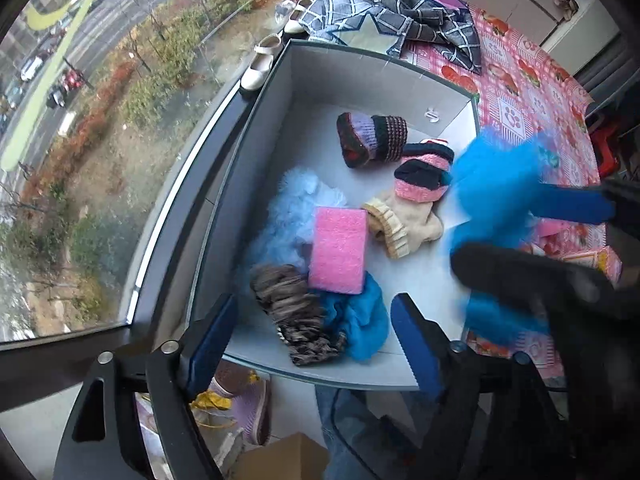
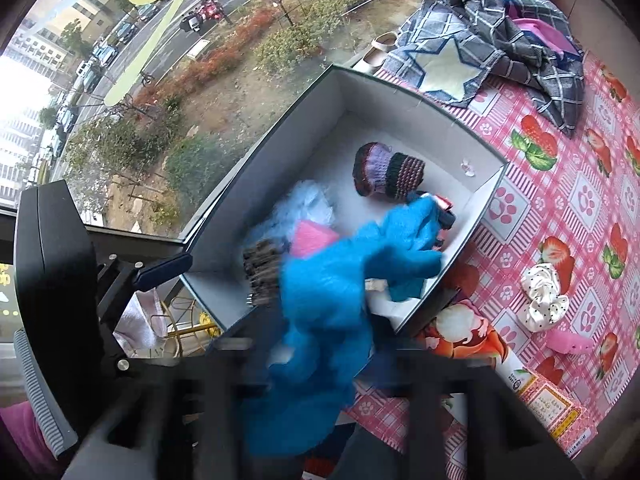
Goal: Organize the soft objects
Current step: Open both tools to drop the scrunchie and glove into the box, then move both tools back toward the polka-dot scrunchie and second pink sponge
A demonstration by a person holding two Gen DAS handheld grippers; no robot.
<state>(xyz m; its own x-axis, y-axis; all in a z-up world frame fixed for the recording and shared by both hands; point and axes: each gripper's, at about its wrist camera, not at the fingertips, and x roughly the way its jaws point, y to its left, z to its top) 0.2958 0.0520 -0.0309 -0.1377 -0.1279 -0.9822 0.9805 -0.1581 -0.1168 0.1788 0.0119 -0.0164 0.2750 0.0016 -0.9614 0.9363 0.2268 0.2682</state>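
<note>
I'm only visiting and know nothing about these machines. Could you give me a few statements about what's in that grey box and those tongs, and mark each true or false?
1. A pink sponge lies in the grey box. True.
2. The right tongs carry a bright blue fluffy cloth. True.
3. The left tongs grip a sock. False: they are open and empty.
4. The plaid cloth lies inside the box. False: it is on the tablecloth behind it.

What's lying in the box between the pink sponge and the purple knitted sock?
Nothing: in the left wrist view, the stretch of grey box floor between the pink sponge and the purple knitted sock is bare, flanked by pale blue fluff and a cream sock.
</note>
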